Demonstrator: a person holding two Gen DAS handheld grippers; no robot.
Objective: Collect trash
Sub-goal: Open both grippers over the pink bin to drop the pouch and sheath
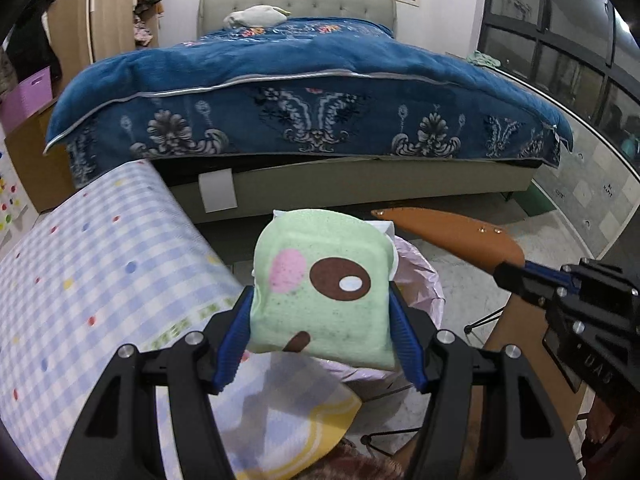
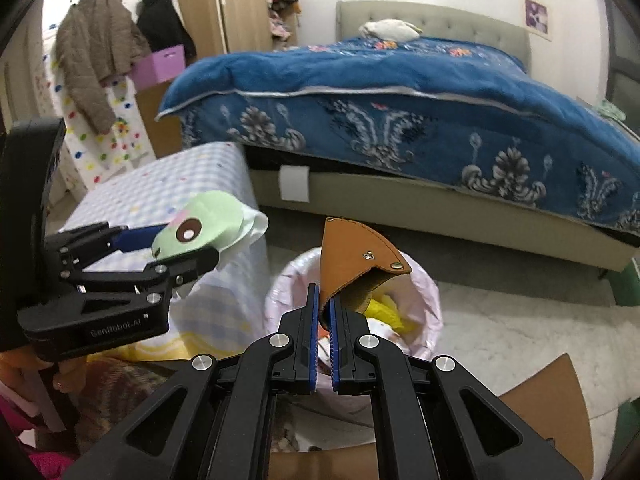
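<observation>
A soft green pouch (image 1: 324, 284) is pinched across its width between the jaws of the left gripper (image 1: 320, 336), held above the near rim of the pink-lined trash bin (image 2: 424, 300). A tan leather sleeve (image 2: 356, 260) is clamped at its lower edge by the nearly closed jaws of the right gripper (image 2: 325, 320), directly over the bin's opening. Both are judged light; the pouch looks squashy, the sleeve stiffer, possibly slippery. Yellow scraps (image 2: 386, 310) are seen inside.
</observation>
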